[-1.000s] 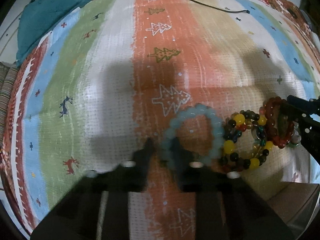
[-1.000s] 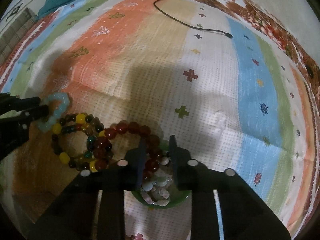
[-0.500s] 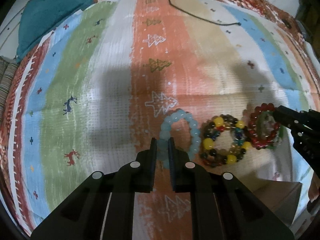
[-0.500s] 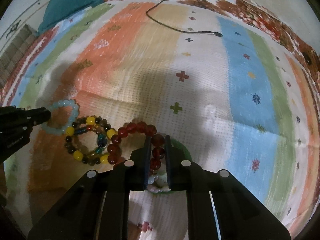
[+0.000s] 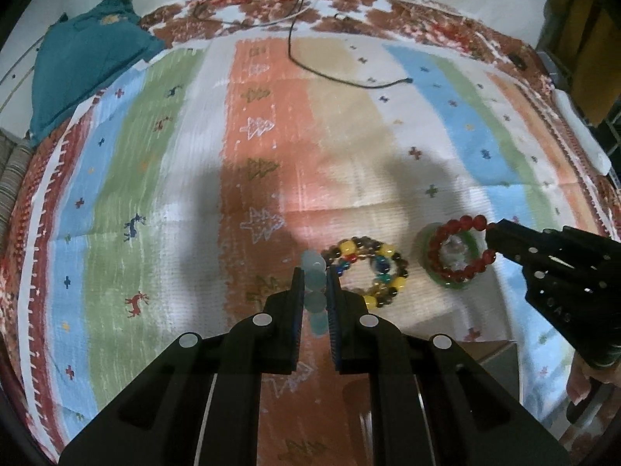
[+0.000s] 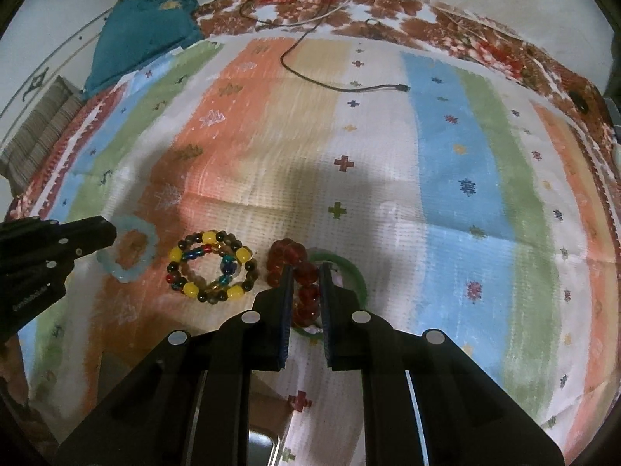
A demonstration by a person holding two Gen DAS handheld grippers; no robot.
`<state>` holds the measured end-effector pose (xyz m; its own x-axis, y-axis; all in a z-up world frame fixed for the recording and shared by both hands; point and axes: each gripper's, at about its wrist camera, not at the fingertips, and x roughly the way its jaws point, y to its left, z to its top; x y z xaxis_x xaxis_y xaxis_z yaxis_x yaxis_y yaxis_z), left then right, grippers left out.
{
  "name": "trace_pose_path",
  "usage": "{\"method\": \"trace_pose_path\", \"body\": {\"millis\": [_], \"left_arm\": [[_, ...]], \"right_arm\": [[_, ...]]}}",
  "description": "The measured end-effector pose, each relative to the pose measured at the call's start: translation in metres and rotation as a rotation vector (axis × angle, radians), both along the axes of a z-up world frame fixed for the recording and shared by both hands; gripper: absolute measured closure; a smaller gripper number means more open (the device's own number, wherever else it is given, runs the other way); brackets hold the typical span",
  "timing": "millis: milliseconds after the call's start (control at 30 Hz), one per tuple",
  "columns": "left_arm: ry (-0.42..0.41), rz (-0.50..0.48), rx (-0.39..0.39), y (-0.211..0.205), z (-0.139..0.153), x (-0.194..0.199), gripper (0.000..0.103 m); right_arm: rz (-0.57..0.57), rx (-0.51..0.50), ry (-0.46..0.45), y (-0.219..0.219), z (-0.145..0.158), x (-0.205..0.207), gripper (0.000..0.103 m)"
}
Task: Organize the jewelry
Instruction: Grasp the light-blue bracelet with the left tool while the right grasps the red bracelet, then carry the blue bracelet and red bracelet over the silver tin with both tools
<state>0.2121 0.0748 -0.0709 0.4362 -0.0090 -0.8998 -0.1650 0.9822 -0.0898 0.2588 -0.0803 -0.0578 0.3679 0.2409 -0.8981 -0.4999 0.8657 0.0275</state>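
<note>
Grippers both pinching: left gripper [image 5: 313, 283] on pale bracelet [image 6: 128, 250], right gripper [image 6: 304, 287] on red bracelet [image 5: 462, 246], flanking mixed bracelet [image 6: 211, 266], probably to separate them.

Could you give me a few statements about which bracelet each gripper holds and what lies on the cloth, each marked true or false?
1. The left gripper is shut on the pale blue bracelet. True.
2. The right gripper holds the yellow-beaded bracelet. False: it is shut on the red bead bracelet.
3. The multicolour bracelet lies between the other two. True.
4. A green bangle lies under the red bracelet. True.
5. The black cable crosses the bracelets. False: it lies far off.
</note>
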Motion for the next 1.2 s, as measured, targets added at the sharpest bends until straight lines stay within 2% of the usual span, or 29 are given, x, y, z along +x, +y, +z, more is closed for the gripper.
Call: {"method": "trace_pose_path", "body": {"millis": [800,1200], "left_arm": [[-0.129,-0.04,-0.038,-0.025,0.05,-0.047,0.092],[-0.173,-0.081,-0.048,-0.043,0.061,-0.071,0.092]], "right_arm": [[0.0,0.055,-0.118,-0.018,0.048,-0.052,0.089],[0.031,0.095,-0.185,-0.021,0.067,-0.084,0.089]]}}
